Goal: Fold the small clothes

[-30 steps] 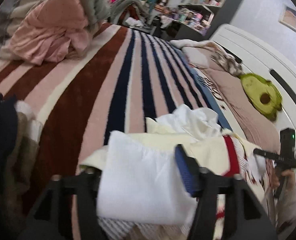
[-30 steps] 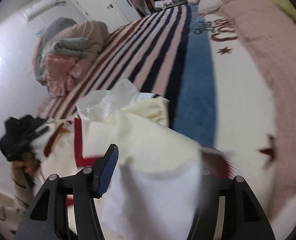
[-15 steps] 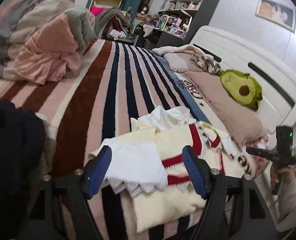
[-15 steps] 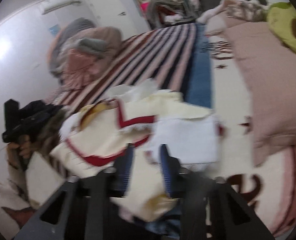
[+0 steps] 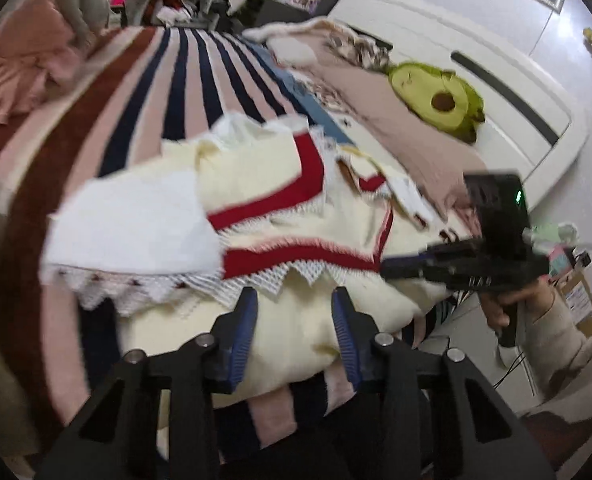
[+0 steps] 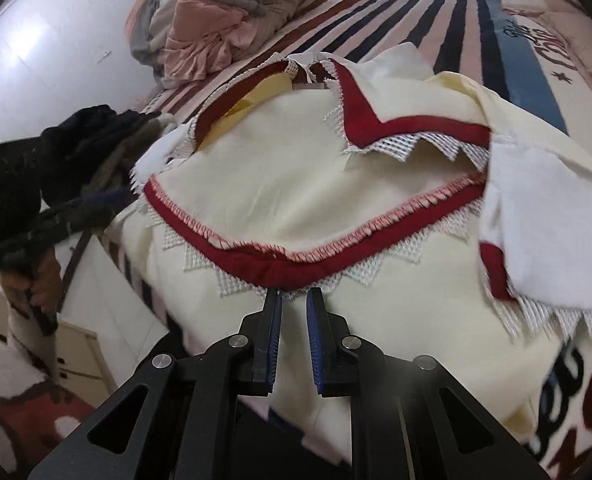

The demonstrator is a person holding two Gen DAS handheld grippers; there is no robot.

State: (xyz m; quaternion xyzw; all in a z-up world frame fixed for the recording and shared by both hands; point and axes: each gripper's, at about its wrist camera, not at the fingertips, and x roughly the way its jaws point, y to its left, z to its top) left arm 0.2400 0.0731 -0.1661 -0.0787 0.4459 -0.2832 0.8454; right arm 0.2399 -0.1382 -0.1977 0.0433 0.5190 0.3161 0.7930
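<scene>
A cream garment (image 5: 296,328) with red trim and white lace edging lies on the striped bed, a white sleeve cuff (image 5: 131,220) folded over it. My left gripper (image 5: 293,304) is open and empty, its jaws just above the cream hem. In the right wrist view the same garment (image 6: 296,184) fills the middle, with the white cuff (image 6: 548,216) at right. My right gripper (image 6: 293,300) is nearly closed with a narrow gap, its tips at the red-trimmed lace edge (image 6: 271,272); nothing shows between the pads. The right gripper also shows in the left wrist view (image 5: 456,264).
The striped blanket (image 5: 167,80) covers the bed. A pile of pink and grey clothes (image 6: 223,20) sits at its far side. An avocado plush (image 5: 436,96) lies by the white headboard (image 5: 496,80). A dark garment (image 6: 67,160) is at the bed's edge.
Both grippers have let go of the white cuffs, which now lie folded over the garment. Both have drawn back to its near hem. The left jaws have narrowed.
</scene>
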